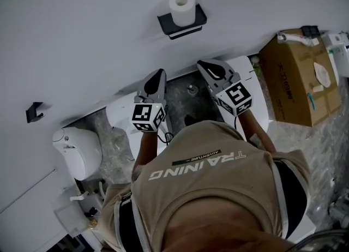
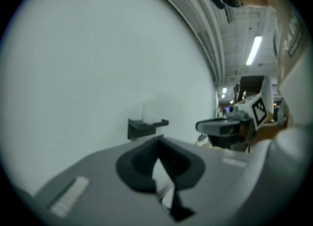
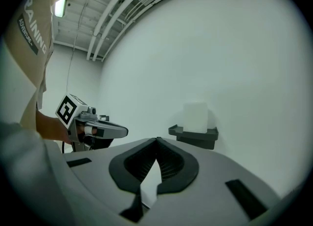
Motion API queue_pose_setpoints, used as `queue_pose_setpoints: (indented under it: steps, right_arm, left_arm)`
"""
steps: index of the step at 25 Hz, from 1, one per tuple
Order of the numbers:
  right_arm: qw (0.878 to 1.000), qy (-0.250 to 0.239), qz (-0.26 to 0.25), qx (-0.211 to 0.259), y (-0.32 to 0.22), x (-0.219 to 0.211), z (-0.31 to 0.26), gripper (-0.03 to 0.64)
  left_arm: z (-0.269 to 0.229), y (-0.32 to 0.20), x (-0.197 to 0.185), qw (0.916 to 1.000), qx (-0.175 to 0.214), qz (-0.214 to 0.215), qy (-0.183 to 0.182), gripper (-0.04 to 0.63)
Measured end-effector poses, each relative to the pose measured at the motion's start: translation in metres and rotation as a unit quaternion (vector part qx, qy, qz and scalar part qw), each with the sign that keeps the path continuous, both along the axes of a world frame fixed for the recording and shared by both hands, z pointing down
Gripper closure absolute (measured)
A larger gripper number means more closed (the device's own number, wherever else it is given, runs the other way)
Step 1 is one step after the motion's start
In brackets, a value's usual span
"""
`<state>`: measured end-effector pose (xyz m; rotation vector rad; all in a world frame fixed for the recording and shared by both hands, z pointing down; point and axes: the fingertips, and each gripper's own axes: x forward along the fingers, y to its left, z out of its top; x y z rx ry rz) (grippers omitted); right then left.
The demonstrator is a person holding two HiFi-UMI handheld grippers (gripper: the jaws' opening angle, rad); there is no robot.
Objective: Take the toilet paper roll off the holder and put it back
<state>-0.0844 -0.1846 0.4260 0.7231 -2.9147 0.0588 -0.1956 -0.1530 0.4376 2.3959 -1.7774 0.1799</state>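
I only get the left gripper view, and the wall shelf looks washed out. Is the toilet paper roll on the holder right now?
Observer: Yes. The head view shows the toilet paper roll standing upright on the black holder, with nothing touching it.
Operator: Is the right gripper carrying anything?
Observer: No. Its own view shows the right gripper shut, with nothing between its jaws.
Operator: Is anything off to the right?
Observer: A cardboard box sits at the head view's right, beyond the right gripper.
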Motion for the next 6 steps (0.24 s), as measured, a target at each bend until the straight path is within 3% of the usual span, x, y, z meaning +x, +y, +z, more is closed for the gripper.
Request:
queue_pose_setpoints:
  steps: [6]
  right_arm:
    - [1.000, -0.007, -0.009, 0.010, -0.0004, -0.0093, -0.0042, 0.603]
  left_arm:
    - [0.0044, 0.0031, -0.0027, 1.0000, -0.005, -0.003, 0.002, 0.591]
